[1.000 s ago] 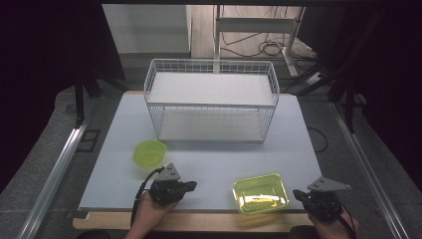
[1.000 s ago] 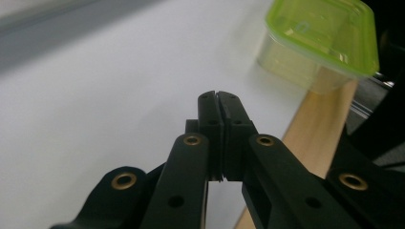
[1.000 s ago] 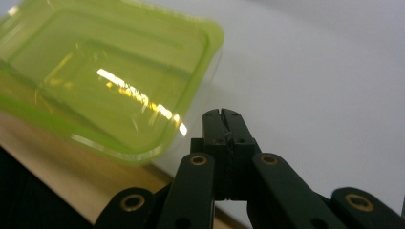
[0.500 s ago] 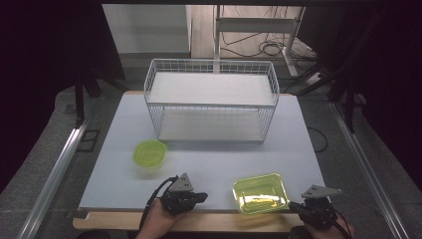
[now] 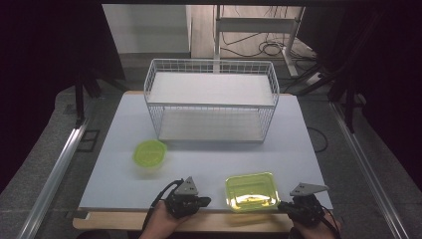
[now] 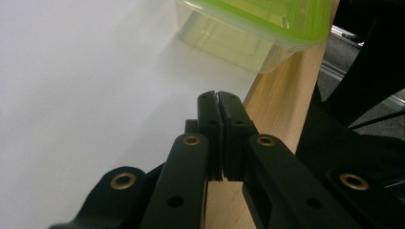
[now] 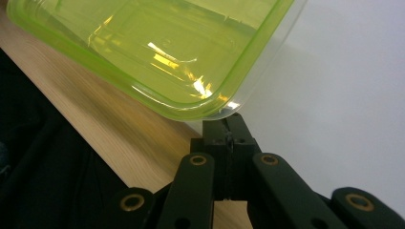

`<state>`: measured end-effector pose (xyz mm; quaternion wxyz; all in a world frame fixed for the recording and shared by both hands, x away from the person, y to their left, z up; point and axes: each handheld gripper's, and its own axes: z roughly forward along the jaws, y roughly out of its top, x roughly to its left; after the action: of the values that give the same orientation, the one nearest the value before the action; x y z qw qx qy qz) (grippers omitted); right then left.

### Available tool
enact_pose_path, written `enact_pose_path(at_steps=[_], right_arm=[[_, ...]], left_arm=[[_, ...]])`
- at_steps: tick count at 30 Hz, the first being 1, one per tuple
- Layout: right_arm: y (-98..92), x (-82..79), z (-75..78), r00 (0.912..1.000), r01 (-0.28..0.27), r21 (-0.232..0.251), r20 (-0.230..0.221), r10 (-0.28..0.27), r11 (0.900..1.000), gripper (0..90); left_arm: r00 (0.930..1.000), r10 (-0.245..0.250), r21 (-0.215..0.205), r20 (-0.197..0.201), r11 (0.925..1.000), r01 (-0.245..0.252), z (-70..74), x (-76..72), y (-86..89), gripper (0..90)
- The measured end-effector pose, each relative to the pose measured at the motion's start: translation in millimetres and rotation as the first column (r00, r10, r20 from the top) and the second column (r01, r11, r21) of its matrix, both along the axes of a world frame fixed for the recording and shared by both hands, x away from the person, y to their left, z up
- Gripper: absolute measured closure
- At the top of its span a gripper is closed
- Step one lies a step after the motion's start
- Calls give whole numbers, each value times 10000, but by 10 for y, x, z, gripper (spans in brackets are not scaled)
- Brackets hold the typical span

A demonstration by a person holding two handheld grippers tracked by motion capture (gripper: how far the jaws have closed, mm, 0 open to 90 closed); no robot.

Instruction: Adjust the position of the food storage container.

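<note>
High view puts our two claws nearest, at the wooden front edge of the table: the left claw sits left of the rectangular green-lidded container, and the right claw sits just off that container's right front corner. Both pairs of jaws are pressed together with nothing between them, so we judge that the work is at its very start: nothing is gripped or lifted, and the container rests on the table's near edge. Picking it up, and very likely placing it somewhere such as the wire rack farther back, is all left to do. Left gripper view shows our left claw closed over the line where white mat meets wood, with the container ahead and apart from it. Right gripper view gives what the high view cannot: our right claw has its tips right at the rounded corner of the container, close enough that we cannot tell whether they touch. Farther out, the high view alone gives the layout: a round green-lidded tub stands mid-table to the left, well apart from both claws, and the two-tier rack stands empty at the back.
</note>
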<state>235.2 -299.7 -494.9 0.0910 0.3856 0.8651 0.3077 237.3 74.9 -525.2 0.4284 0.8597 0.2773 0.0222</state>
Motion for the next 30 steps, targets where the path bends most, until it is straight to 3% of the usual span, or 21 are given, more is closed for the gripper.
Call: enact_pose_path(at_steps=[4,11,20,24,30], right_arm=[[95,62,-16,9997,-236,114,3,236,9997,895],[263,195,-7,9975,-701,-94,42,701,9975,895],[305,397,-17,9984,-566,-180,29,566,9982,895],[395,410,-29,9958,-906,152,-121,907,9958,895],[620,430,-31,9880,-1538,149,-128,1540,9880,895]], left_arm=[[9999,106,50,-15,9999,-106,-19,23,17,890],[9989,459,90,-86,9989,-458,-30,81,83,887],[9973,706,270,-195,9972,-701,-71,148,151,886],[9965,831,300,-113,9961,-828,-57,158,173,885],[9935,1132,487,-113,9925,-1125,-29,200,304,884]])
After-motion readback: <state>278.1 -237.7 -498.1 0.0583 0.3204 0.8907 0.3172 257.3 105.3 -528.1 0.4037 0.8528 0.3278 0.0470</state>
